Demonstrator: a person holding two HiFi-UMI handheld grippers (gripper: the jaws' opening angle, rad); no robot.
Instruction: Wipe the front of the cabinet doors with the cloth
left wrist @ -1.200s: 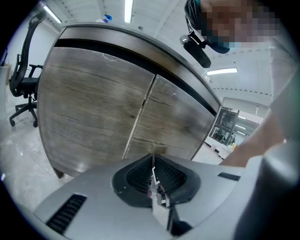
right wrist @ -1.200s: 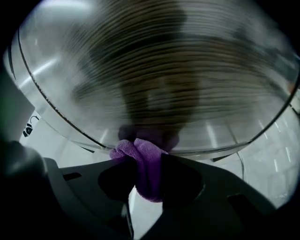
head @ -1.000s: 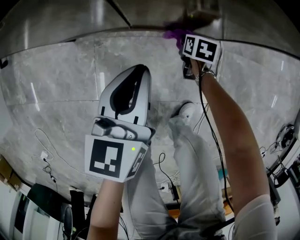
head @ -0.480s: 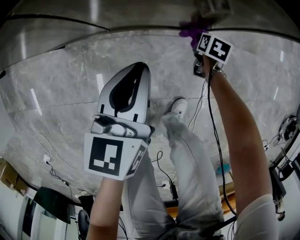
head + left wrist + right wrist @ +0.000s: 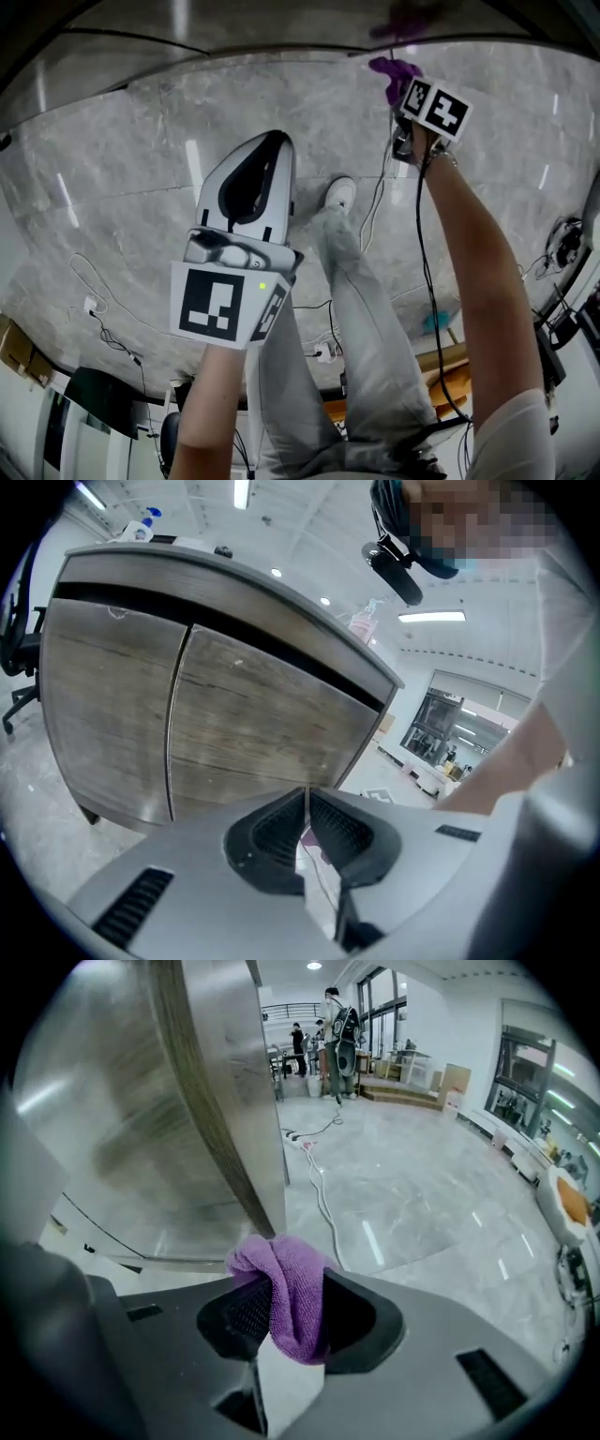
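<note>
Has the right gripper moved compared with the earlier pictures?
Yes. The right gripper has drawn slightly back from the bottom edge of the cabinet, toward the person.

Glossy grey marble-look floor tiles [image 5: 112, 159] mirror streaks of ceiling light. White cables [image 5: 317, 1171] trail across them towards tall glazed windows [image 5: 380, 1002] at the far end of the hall. A strip light [image 5: 431, 617] glows on the white ceiling, and a black office chair [image 5: 17, 658] stands at the left edge.

A large open-plan office or lab hall; polished grey marble floor [image 5: 403, 1194] with loose cables [image 5: 319, 1176] beyond the right gripper [image 5: 286, 1283]; glass partitions [image 5: 375, 997] and standing people [image 5: 333, 1026] far ahead of it; an office chair [image 5: 17, 649] left of the left gripper [image 5: 307, 803], strip lights [image 5: 431, 617] above.
</note>
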